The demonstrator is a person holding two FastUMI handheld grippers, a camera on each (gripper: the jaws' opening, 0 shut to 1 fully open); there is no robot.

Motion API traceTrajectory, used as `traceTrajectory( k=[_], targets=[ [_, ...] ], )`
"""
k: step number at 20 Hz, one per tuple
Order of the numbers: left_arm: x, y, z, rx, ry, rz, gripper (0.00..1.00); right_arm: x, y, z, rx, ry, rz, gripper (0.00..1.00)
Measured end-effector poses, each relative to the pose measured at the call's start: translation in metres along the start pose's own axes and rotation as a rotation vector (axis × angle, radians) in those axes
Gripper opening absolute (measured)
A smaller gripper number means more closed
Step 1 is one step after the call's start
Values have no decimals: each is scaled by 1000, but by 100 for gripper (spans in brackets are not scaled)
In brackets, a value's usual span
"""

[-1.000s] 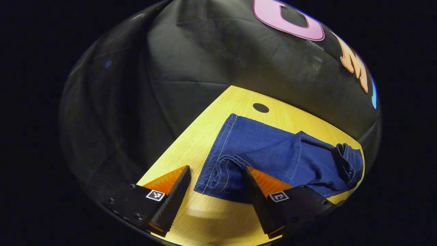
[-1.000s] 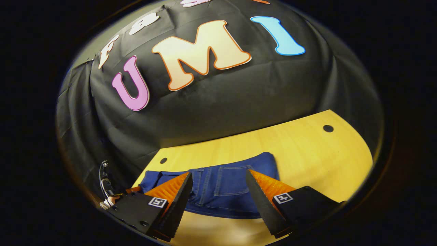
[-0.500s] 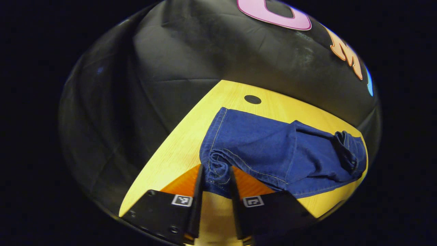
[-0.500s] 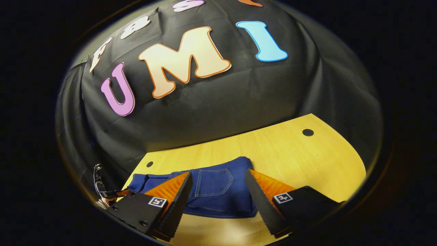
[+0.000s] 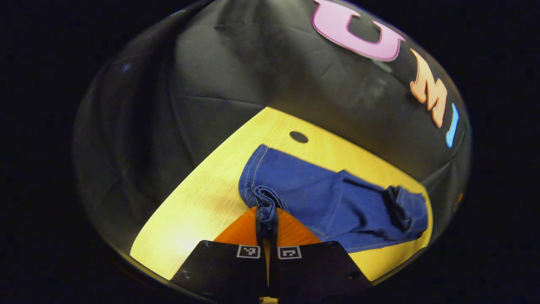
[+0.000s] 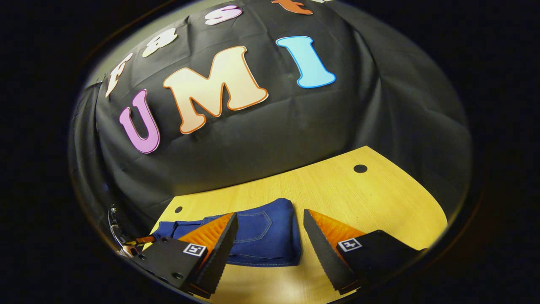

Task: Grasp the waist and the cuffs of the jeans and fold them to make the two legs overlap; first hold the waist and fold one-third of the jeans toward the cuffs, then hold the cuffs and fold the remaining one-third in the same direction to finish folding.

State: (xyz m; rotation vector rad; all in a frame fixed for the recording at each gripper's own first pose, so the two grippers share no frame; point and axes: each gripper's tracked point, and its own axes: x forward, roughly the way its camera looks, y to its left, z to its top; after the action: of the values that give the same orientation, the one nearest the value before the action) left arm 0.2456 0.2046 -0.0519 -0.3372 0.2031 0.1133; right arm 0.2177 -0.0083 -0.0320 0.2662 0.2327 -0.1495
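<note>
In the left gripper view the left claw (image 5: 266, 219) is pressed together on a bunched fold of the cuffs (image 5: 262, 200) at six o'clock; the jeans (image 5: 333, 202) run off toward three o'clock across the yellow tabletop (image 5: 198, 211), a dark round hole (image 5: 298, 137) just past them at twelve; the far end is crumpled and I cannot tell how the layers lie there; in the right gripper view the right claw (image 6: 270, 245) hangs spread and empty over the waist end, the jeans (image 6: 270, 232) lying flat at six o'clock with a back pocket showing; their left end is cut off behind the claw's finger; I judge the cuff grip is made, and the next move calls for the right claw to take hold at the waist.
</note>
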Motion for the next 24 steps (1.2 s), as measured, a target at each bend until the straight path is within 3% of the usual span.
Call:
traceTrajectory(
  k=[3,4,5,6,10,11,12,15,19,20,24],
  targets=[
    [-12,-43,28,-81,-50,-108,1,-8,-3,6,22,-21,4,97],
    [-20,-62,35,-106,-67,-150,0,-13,-5,8,24,-25,6,93],
    [-27,-83,43,-125,-77,-196,1,-16,-8,10,26,-29,6,97],
    [-36,-106,51,-132,-81,-237,0,-21,-11,14,28,-37,3,93],
    [-54,-194,58,-105,-77,-382,0,-43,-35,23,39,-69,-14,98],
    [-58,-216,59,-101,-69,-415,0,-48,-44,24,44,-75,-21,93],
    [-62,-240,58,-105,-62,-455,0,-54,-53,25,52,-80,-22,98],
    [-73,-315,64,-121,-70,-546,0,-66,-82,26,87,-80,-20,97],
    [-76,-414,57,-58,-85,-591,0,-66,-116,21,66,-42,21,93],
    [-75,-433,51,-36,-83,-591,0,-65,-122,21,52,-26,38,97],
    [-58,-501,8,72,-33,-567,0,-61,-150,15,43,31,101,94]
  ],
)
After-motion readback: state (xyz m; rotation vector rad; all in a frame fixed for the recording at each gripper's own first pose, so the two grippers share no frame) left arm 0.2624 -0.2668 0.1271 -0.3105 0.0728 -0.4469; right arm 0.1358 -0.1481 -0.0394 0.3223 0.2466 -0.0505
